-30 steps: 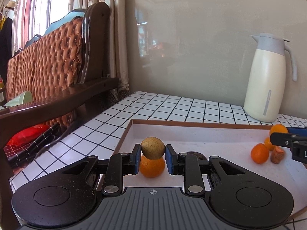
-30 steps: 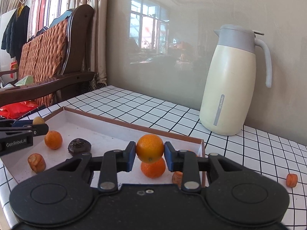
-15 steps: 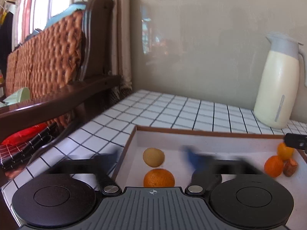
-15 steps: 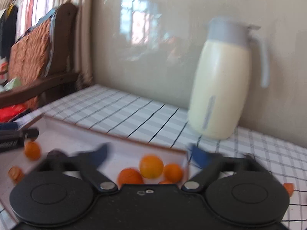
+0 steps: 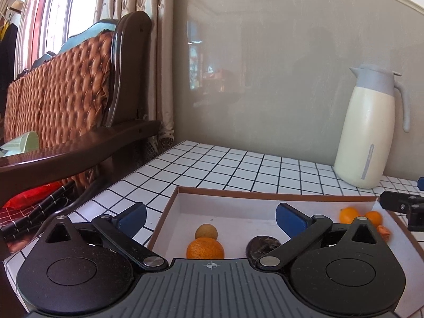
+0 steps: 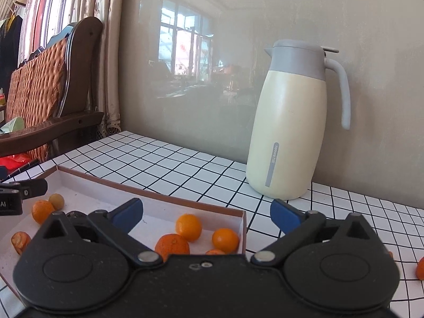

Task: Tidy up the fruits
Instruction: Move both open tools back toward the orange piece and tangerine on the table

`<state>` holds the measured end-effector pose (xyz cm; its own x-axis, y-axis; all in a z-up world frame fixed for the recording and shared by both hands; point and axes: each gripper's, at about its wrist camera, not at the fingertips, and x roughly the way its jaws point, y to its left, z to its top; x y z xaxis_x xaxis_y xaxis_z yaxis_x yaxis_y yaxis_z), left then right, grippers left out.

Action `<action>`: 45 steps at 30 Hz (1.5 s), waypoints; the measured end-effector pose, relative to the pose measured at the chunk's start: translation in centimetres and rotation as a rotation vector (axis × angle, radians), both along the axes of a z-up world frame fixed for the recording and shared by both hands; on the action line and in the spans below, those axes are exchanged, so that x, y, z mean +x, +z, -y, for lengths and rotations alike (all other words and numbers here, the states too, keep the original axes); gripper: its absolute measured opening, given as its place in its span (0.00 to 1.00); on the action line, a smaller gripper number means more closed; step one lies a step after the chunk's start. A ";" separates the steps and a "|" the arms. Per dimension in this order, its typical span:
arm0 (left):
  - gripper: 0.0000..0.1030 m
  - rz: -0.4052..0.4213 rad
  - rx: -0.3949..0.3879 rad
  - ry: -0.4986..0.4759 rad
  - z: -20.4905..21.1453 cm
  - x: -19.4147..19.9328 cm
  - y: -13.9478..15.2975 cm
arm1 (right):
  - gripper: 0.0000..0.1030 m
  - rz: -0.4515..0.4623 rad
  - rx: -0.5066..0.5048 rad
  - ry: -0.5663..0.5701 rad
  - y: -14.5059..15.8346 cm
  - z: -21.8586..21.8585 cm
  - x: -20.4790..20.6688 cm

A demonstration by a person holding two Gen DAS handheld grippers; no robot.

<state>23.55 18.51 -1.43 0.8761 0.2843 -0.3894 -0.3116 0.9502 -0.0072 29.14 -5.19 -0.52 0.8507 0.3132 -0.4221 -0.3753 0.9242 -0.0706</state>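
Both sets of jaws have let go since a moment ago: the left gripper [image 5: 210, 216] has dropped its pale brownish fruit [image 5: 206, 231], and the right gripper [image 6: 206, 213] has dropped its orange [image 6: 188, 227]. Each now stands spread wide with nothing between its blue pads.

Little writing can be read. A grey strip down the cream jug [image 6: 288, 135] carries small lettering too fine to make out, and the left gripper's arm at the left edge of the right view shows only the letters "AI", the rest cut off.

All the fruit lies in the shallow white tray [image 5: 233, 212] on the tiled desk [image 6: 185, 167]. At the tray's left end the pale brownish fruit sits just behind a larger orange [image 5: 205, 247], both low between the open left jaws. Beside them a dark wrinkled fruit [image 5: 262, 245] is half hidden by the gripper's body. At the tray's right corner the dropped orange rests among others, between the right jaws, one a mere sliver above the gripper. Another orange piece [image 6: 420, 267] lies on the desk outside the tray, cut by the frame's right edge.
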 end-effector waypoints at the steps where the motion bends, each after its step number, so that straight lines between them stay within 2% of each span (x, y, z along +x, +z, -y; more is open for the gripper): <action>1: 1.00 0.004 0.000 -0.006 0.3 -0.3 0.1 | 0.94 0.008 0.007 0.002 0.2 0.2 -0.3; 6: 1.00 -0.010 0.043 -0.040 2.6 -1.5 0.6 | 0.94 0.051 0.010 0.008 0.9 1.1 -2.2; 13: 1.00 0.000 0.063 -0.092 6.1 -2.8 2.0 | 0.94 0.090 0.000 -0.001 1.9 2.8 -4.5; 22: 1.00 0.006 0.079 -0.136 10.9 -3.8 2.5 | 0.94 0.104 0.004 -0.082 2.4 7.5 -6.5; 31: 1.00 0.071 0.095 -0.214 17.5 -4.2 2.7 | 0.85 0.099 -0.009 -0.170 1.9 13.4 -7.6; 38: 1.00 0.055 0.149 -0.335 23.5 -3.0 1.8 | 0.79 0.089 -0.034 -0.252 1.1 18.0 -7.8; 45: 0.99 0.069 0.149 -0.432 28.8 -1.5 0.9 | 0.68 0.063 -0.051 -0.338 -0.1 22.5 -7.2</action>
